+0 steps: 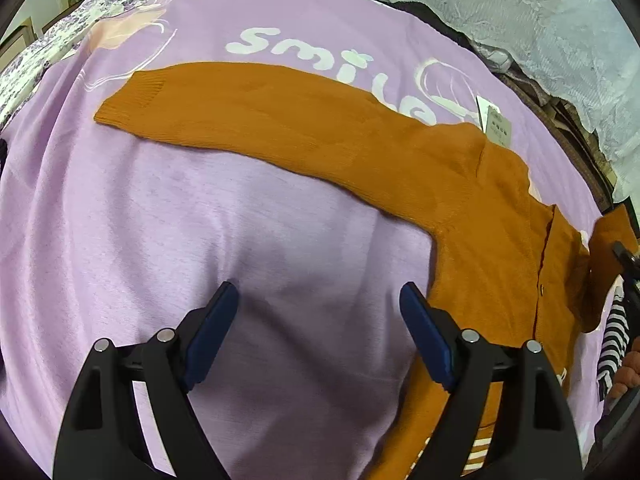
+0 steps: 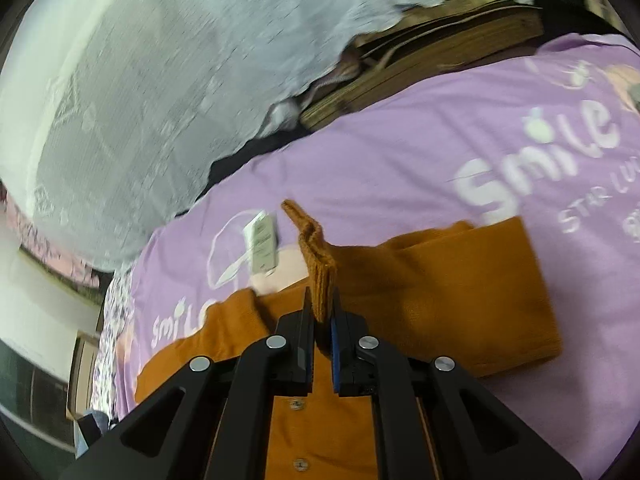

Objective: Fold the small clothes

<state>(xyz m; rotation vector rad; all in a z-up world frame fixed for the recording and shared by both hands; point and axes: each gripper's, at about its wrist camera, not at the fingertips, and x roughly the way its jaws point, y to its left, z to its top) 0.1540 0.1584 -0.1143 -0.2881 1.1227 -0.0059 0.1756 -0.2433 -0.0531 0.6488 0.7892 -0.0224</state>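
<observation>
Lying flat, orange knit cardigan (image 1: 480, 208) — cuff pinched in right gripper (image 2: 322, 314), left gripper (image 1: 320, 308) wide.

The purple sheet (image 1: 120, 200) has the word "Smile" (image 1: 296, 50) on it in big white letters. In the right wrist view the same word shows twice on the sheet, and under the big one are smaller letters, maybe "STAR LU" (image 2: 592, 204). The white tag (image 1: 496, 126) has print too small to read.
</observation>
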